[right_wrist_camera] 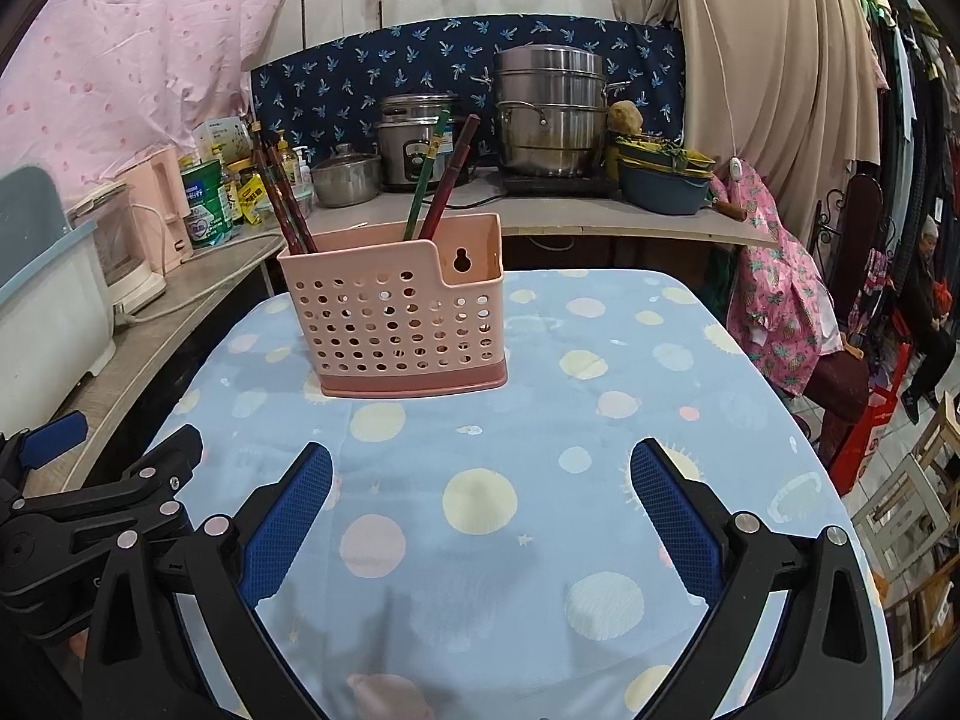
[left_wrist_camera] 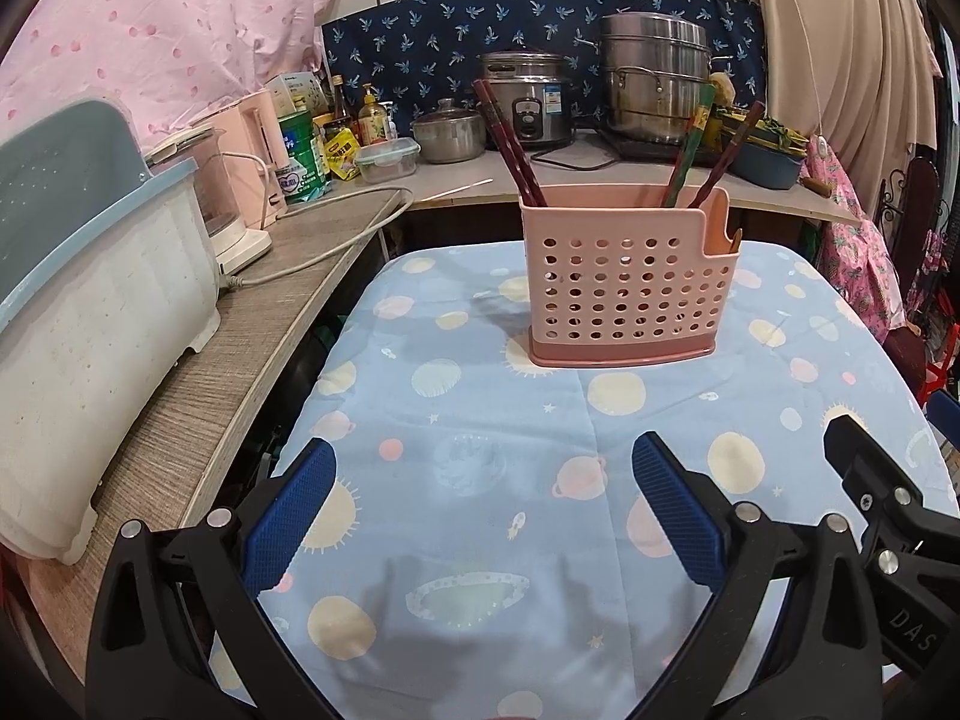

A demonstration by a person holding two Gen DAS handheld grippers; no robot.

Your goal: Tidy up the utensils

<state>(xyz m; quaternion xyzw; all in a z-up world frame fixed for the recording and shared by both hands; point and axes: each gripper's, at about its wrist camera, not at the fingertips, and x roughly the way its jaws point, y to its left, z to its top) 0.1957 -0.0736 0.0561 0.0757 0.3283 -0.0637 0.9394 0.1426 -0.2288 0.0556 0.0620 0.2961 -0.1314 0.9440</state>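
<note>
Pink perforated utensil holder [left_wrist_camera: 627,294] stands upright toward the far side of the tabletop [left_wrist_camera: 480,438], which is covered by a blue planet-print cloth. All utensils in view are already inside it: a pair of dark red chopsticks [left_wrist_camera: 510,147] leans out at the holder's left end; a green-handled utensil [left_wrist_camera: 690,147] and another dark red chopstick pair [left_wrist_camera: 729,153] lean out to the right. Judgement: the lean results from the compartments being wide and the sticks resting against the rim. No loose utensil lies on the cloth, so the sorting appears complete or nearly so.

Left gripper [left_wrist_camera: 483,504]: jaws spread wide, holding nothing, low over the near cloth, well apart from the holder. Right gripper [right_wrist_camera: 480,504]: jaws likewise spread and empty, just beside the left one. Judgement: both sit in a neutral, withdrawn posture.

Legible writing: "DAS" on the neighbouring gripper's body at the left view's lower right. Labels on the tins and bottles along the side counter are too small to read.
</note>
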